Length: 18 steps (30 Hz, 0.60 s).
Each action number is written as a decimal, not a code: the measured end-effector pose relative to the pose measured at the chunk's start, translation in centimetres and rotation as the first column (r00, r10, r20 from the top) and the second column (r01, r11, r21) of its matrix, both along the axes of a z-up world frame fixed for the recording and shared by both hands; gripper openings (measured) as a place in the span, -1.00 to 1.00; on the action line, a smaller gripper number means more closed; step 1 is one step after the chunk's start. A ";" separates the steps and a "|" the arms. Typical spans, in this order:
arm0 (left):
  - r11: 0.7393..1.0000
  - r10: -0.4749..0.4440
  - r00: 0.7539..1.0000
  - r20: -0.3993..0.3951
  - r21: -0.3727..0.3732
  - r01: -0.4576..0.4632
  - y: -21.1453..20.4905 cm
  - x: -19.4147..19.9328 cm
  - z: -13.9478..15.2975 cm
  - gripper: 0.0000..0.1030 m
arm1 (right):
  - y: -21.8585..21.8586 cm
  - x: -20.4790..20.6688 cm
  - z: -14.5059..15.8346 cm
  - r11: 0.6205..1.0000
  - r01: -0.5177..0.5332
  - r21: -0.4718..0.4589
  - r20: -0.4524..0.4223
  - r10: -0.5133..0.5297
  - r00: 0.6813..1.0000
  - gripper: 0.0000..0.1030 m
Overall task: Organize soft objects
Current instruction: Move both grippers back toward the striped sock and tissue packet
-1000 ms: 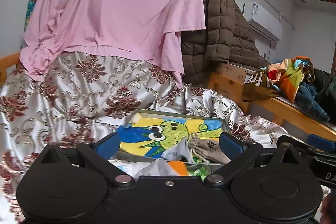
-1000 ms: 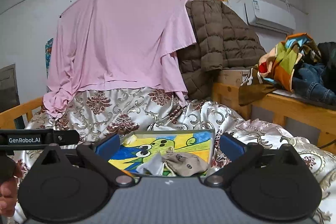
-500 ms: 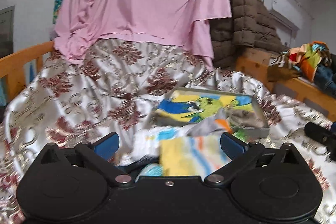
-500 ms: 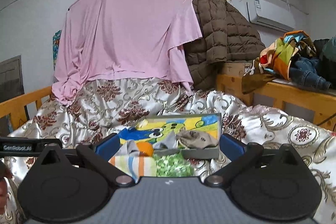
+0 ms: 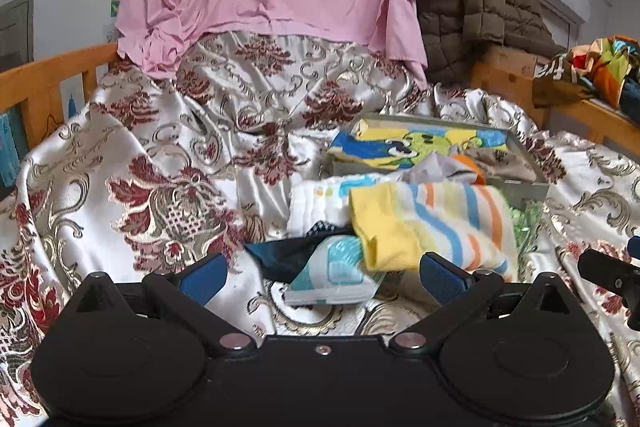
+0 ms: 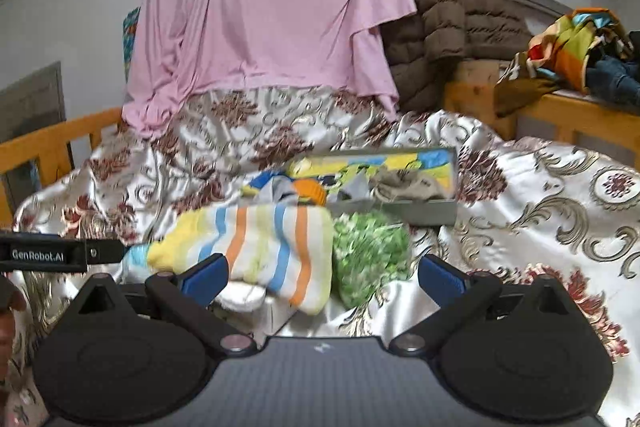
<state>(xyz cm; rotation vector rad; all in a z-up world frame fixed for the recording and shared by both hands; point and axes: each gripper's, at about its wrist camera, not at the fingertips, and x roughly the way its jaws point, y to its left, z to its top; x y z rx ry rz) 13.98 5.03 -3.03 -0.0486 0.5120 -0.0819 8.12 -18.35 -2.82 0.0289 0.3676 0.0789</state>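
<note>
A pile of small cloths lies on the satin bedspread [image 5: 168,155]. On top is a yellow cloth with blue and orange stripes [image 5: 432,223] [image 6: 264,247]. Beneath it sit a white and teal folded cloth [image 5: 336,275], a dark blue piece [image 5: 284,255] and a green patterned cloth [image 6: 368,247]. Behind them stands a shallow grey box [image 5: 520,183] [image 6: 420,211] with a cartoon print inside and a few socks in it. My left gripper [image 5: 322,277] is open just short of the pile. My right gripper [image 6: 322,273] is open too, its fingers either side of the striped cloth.
A pink sheet [image 6: 272,11] and a brown quilted jacket [image 6: 448,23] hang at the bed's head. Wooden rails [image 5: 44,83] run along the left and right, and a heap of bright clothes [image 6: 580,51] lies on the right one. The left gripper's body [image 6: 52,253] shows in the right view.
Both grippers have tilted down and drawn back, so the pile of cloths in front of the box has come into view. Both stay open.
</note>
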 end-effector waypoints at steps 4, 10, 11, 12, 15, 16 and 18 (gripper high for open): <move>1.000 -0.004 1.000 -0.023 0.003 0.004 0.4 0.7 -0.8 0.98 | 0.6 0.6 -0.9 1.000 -0.026 0.008 -0.032 0.026 0.999 1.00; 0.999 -0.039 0.998 -0.055 -0.031 0.037 0.9 2.0 -1.6 0.98 | 1.9 1.8 -1.4 0.995 -0.090 -0.031 -0.028 0.089 0.996 0.99; 0.998 -0.045 0.997 -0.059 -0.044 0.043 1.0 2.2 -1.7 0.98 | 2.2 2.2 -1.4 0.994 -0.103 -0.039 -0.033 0.102 0.994 0.99; 0.997 -0.050 0.997 -0.064 -0.055 0.047 1.1 2.5 -1.8 0.98 | 2.4 2.7 -1.4 0.993 -0.113 -0.044 -0.036 0.112 0.993 0.99; 0.994 -0.068 0.994 -0.081 -0.089 0.061 1.5 3.2 -2.1 0.97 | 2.8 4.1 -1.0 0.989 -0.139 -0.049 -0.026 0.137 0.990 0.99; 0.993 -0.071 0.994 -0.087 -0.100 0.062 1.6 3.5 -2.2 0.96 | 2.8 4.4 -0.9 0.989 -0.145 -0.043 -0.022 0.144 0.989 0.99; 0.991 -0.074 0.993 -0.095 -0.121 0.062 1.9 4.0 -2.3 0.93 | 3.0 5.5 -0.5 0.987 -0.159 -0.034 -0.018 0.159 0.987 0.99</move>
